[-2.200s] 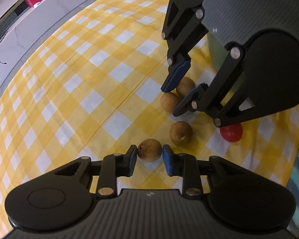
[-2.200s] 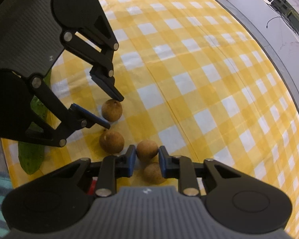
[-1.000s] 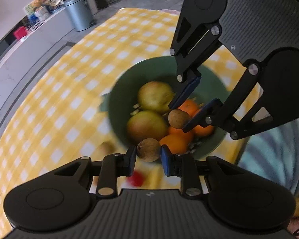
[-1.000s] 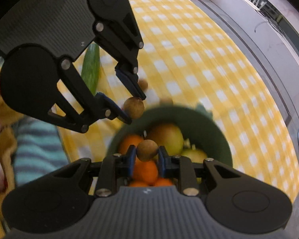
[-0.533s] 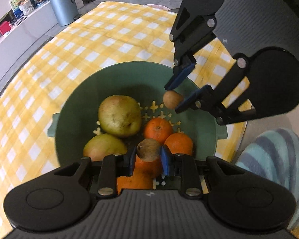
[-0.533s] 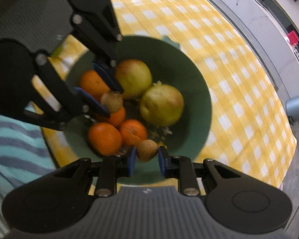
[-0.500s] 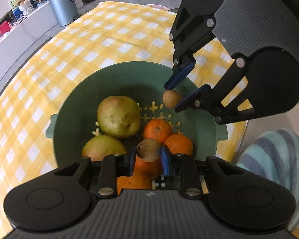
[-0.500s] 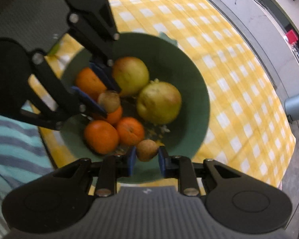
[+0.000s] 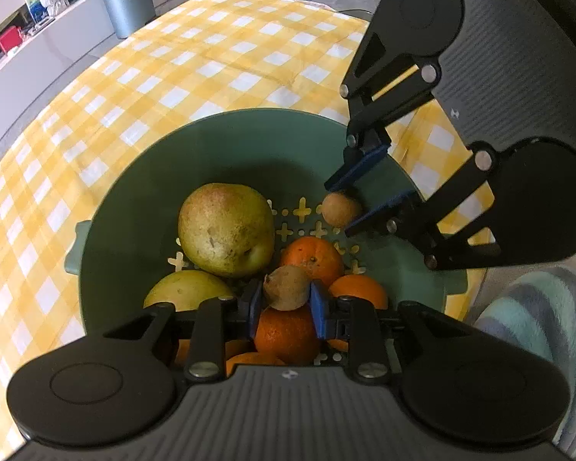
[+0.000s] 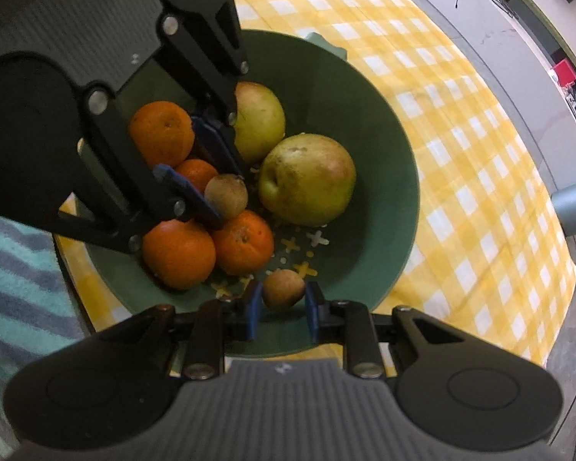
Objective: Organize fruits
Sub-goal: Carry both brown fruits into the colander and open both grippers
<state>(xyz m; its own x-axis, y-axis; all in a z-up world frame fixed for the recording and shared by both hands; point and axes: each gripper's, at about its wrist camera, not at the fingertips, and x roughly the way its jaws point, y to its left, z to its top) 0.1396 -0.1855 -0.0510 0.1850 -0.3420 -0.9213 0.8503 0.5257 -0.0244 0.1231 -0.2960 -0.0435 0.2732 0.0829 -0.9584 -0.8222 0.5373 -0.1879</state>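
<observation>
Both grippers (image 9: 286, 305) (image 10: 280, 305) have lowered their longans (image 9: 287, 287) (image 10: 283, 289) into the bowl (image 9: 134, 176).

Both wrist cameras look steeply down from close above the round green plastic colander bowl (image 9: 142, 192), from opposite sides; each view shares its fruit-filled inside and yellow-checked tablecloth (image 10: 480, 176).

You have two small round brown fruits in the air over the green colander bowl (image 9: 142, 176). The first brown fruit (image 9: 287, 287) sits pinched in your left gripper (image 9: 286, 303), above the oranges (image 9: 312, 255). The second brown fruit (image 10: 283, 289) is clamped in your right gripper (image 10: 282, 307), low over the bowl's perforated floor near its rim. Inside lie two yellow-green pears (image 9: 225, 228) and several oranges, bunched together.
</observation>
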